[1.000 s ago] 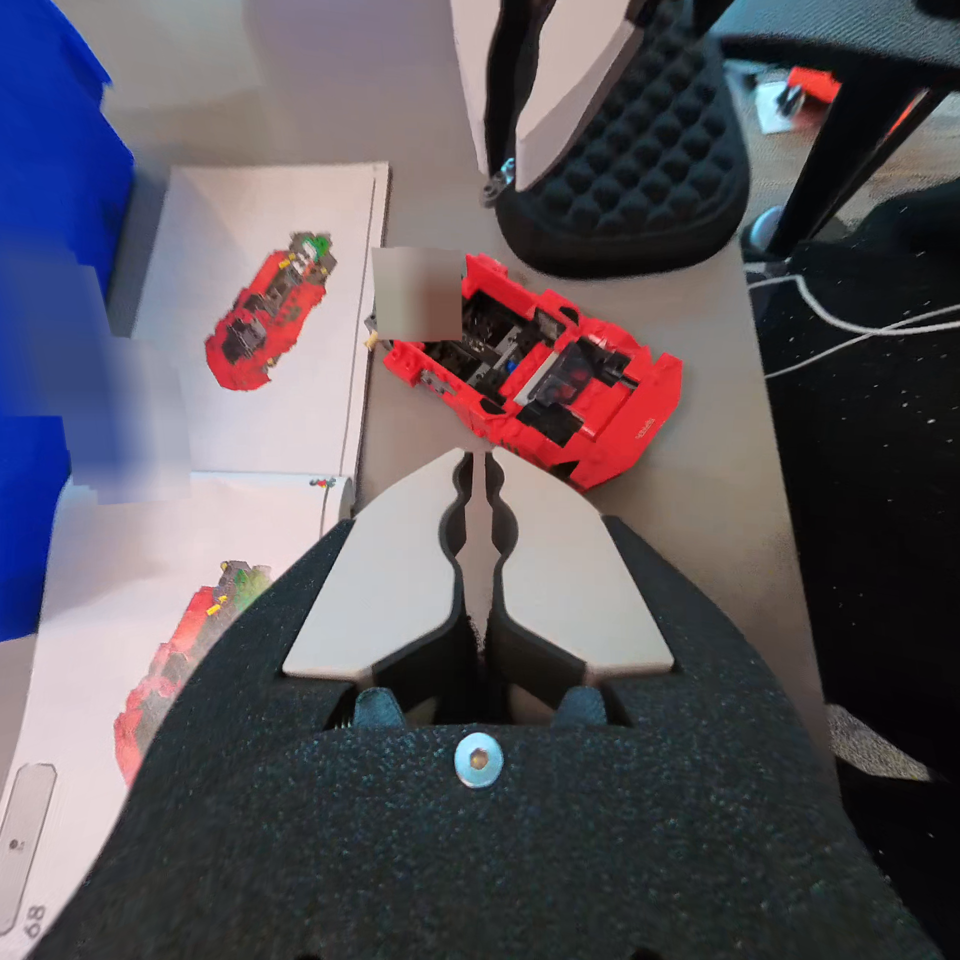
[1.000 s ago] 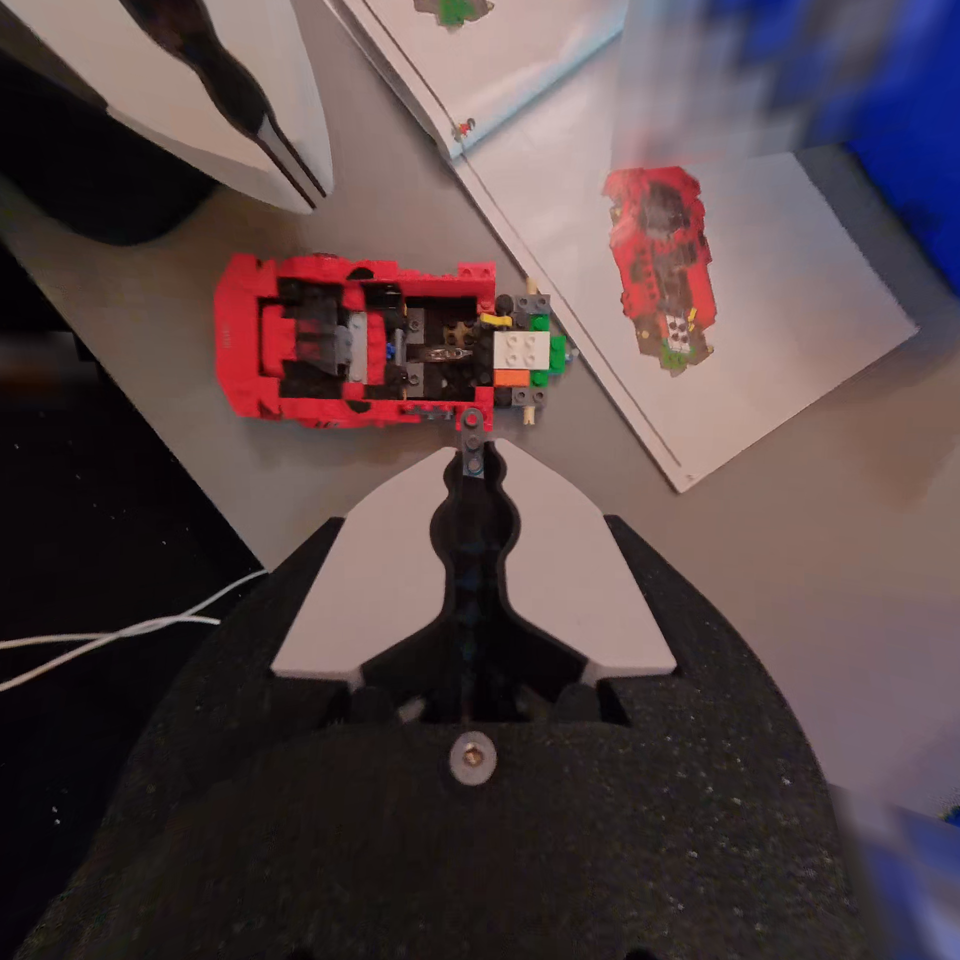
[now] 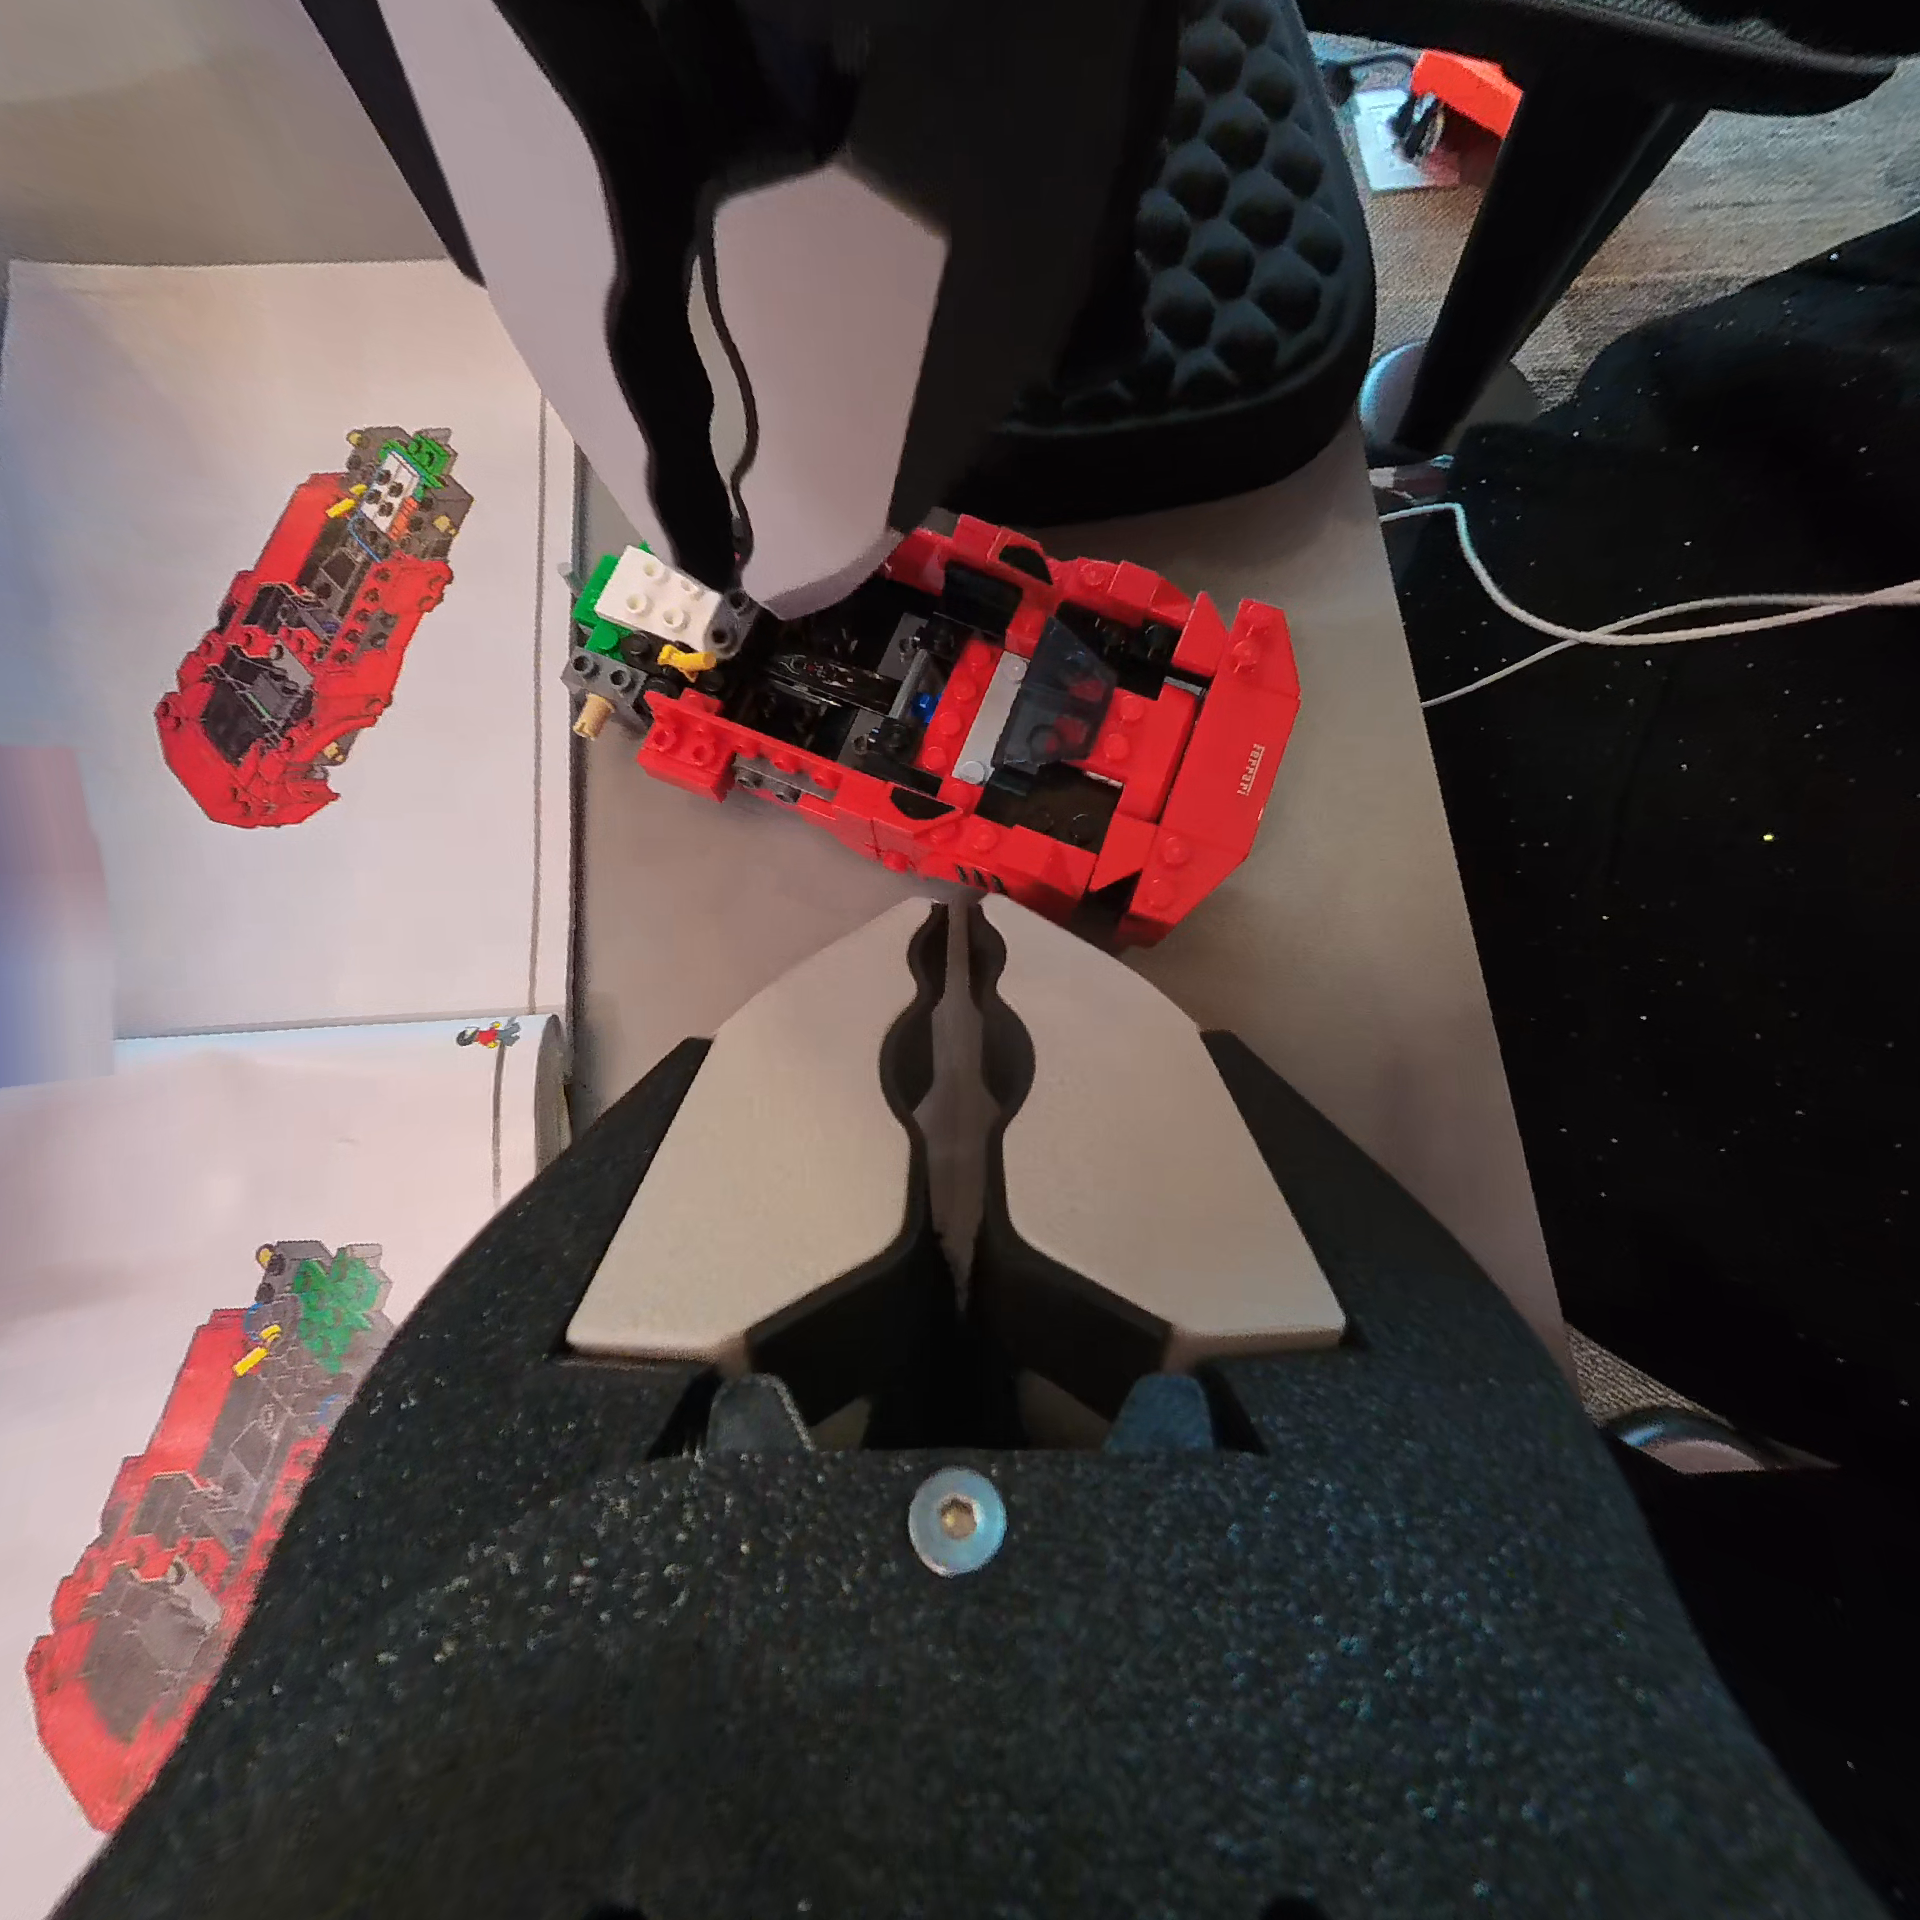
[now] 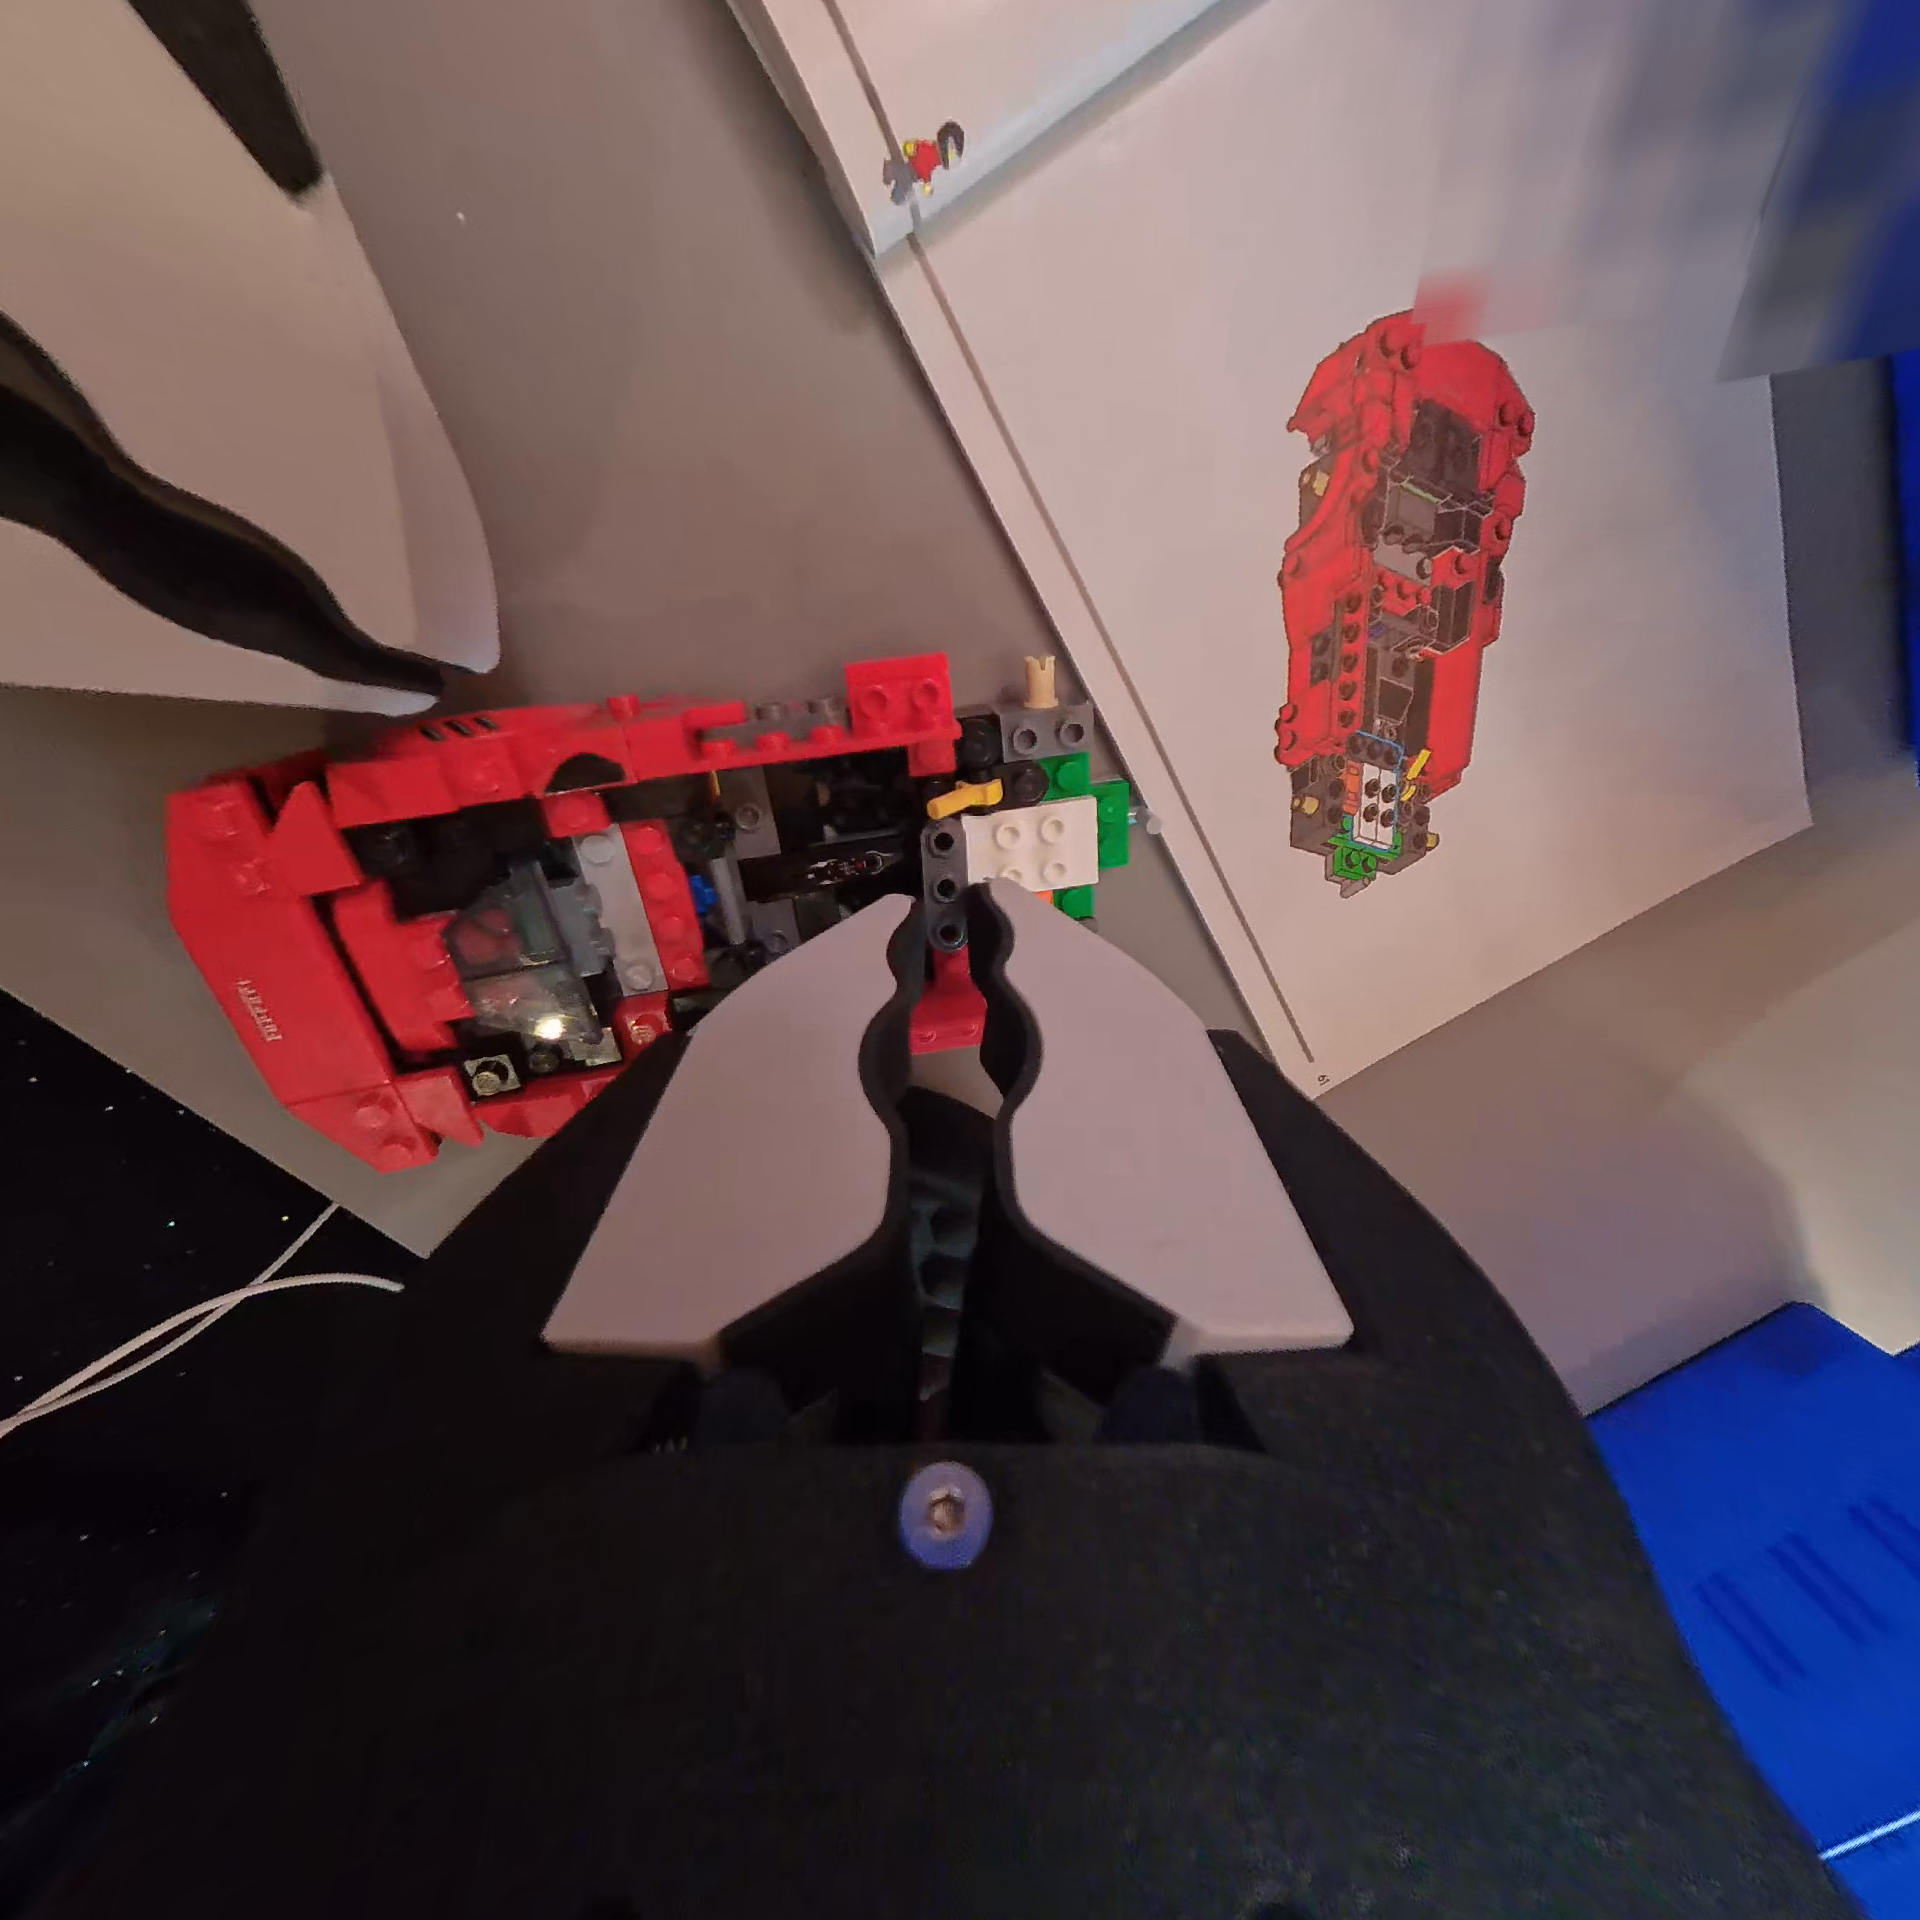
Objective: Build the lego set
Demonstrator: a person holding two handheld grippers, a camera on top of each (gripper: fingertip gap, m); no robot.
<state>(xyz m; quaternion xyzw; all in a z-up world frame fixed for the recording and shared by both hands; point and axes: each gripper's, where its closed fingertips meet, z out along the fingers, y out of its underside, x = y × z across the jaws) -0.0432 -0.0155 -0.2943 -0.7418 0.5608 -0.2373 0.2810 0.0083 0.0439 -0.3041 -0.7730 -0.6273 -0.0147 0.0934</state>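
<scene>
Left wrist view: left gripper (image 3: 954,914), closed and empty, touches the half-built red brick car (image 3: 935,717) on the grey table (image 3: 1340,935), likely steadying it.
Right wrist view: right gripper (image 4: 948,906) pinches a dark-grey holed beam (image 4: 943,871) (beside the white brick (image 4: 1031,847)), apparently to seat it.

I see a glossy red plastic brick car (image 3: 966,727) at twelve o'clock, matt white paper instruction pages (image 3: 312,914) at nine, and my gripper's grainy black body (image 3: 935,1714).
</scene>
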